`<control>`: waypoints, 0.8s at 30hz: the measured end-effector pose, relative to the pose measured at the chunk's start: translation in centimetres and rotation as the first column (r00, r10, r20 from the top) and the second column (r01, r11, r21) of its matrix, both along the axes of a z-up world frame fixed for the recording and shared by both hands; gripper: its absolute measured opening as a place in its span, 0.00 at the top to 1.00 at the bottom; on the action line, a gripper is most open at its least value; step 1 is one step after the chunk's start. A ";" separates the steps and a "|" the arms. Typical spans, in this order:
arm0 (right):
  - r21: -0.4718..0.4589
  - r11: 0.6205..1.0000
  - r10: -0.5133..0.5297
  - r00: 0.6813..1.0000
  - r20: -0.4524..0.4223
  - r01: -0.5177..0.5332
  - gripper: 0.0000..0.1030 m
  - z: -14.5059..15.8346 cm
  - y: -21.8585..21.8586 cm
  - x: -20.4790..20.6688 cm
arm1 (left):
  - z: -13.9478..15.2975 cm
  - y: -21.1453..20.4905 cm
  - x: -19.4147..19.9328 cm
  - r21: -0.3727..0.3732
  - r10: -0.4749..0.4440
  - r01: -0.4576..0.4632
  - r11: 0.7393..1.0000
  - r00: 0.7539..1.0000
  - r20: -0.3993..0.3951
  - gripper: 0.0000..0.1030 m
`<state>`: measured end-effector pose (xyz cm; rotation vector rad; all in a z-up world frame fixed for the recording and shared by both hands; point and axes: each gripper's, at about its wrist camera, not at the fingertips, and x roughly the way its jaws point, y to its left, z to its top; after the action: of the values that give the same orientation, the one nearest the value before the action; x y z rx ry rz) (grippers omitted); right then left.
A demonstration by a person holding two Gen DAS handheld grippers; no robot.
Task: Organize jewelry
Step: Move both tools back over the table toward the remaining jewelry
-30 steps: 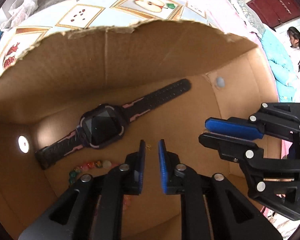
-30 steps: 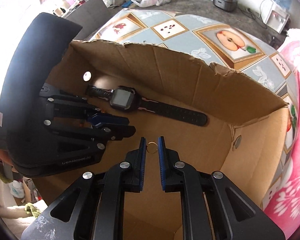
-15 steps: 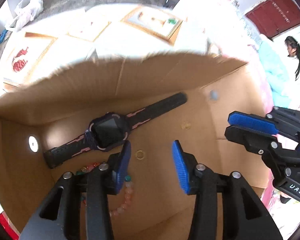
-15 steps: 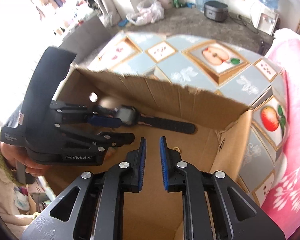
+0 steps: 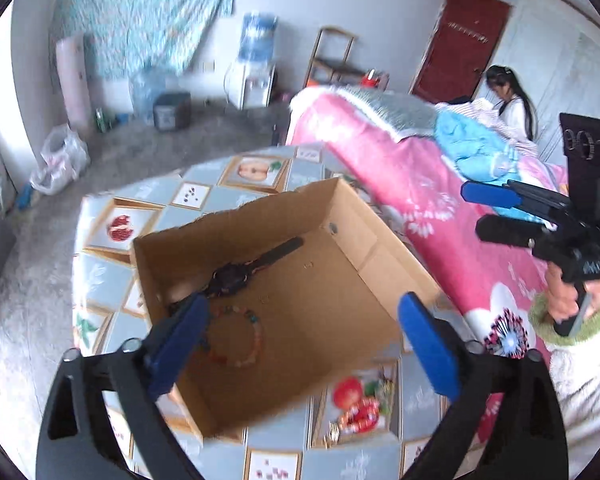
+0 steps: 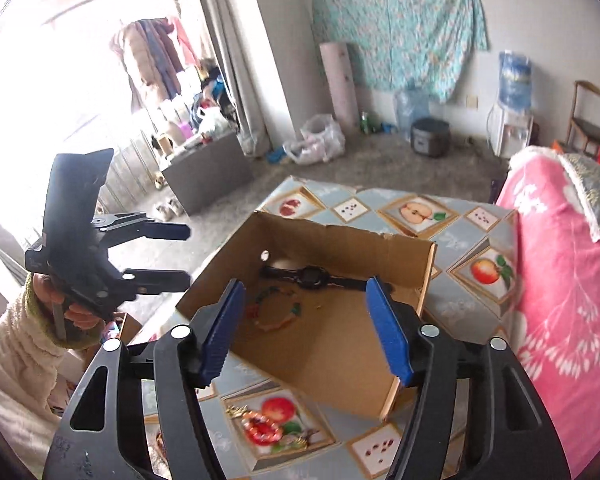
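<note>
An open cardboard box stands on the patterned table. On its floor lie a black watch, a coloured bead bracelet and a small gold ring. My left gripper hovers above the box, its jaws opening wide with nothing between them. My right gripper hangs above the box's near side, jaws also opening and empty. A heap of red and gold jewelry lies on the table in front of the box.
A bed with a pink cover borders the table on the right, and a person sits on it. The fruit-print tablecloth shows around the box. A water dispenser and a chair stand by the far wall.
Both grippers have let go of small gold rings, which now lie on the box floor. Both have risen and drawn back out of the box, jaws spreading wide.
</note>
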<state>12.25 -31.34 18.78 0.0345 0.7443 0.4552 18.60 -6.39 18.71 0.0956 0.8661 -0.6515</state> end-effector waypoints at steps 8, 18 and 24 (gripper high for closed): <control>0.146 0.987 -0.066 0.998 -0.020 0.068 0.36 -5.0 -1.0 -7.5 | -5.2 2.9 -9.4 0.014 0.074 -0.075 0.997 0.994 0.077 0.05; 0.053 0.984 -0.157 0.963 -0.218 0.173 0.42 -15.7 2.0 -11.4 | -20.9 2.6 -11.8 0.231 0.259 -0.230 0.945 0.960 -0.103 0.06; 0.003 0.973 -0.219 0.932 -0.288 0.229 0.54 -18.1 2.5 -11.2 | -23.0 2.5 -12.4 0.277 0.275 -0.247 0.929 0.959 -0.065 0.05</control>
<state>1.03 -28.85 0.65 0.2224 1.0048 0.2463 6.22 -3.86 -4.31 0.1866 1.0430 -0.2886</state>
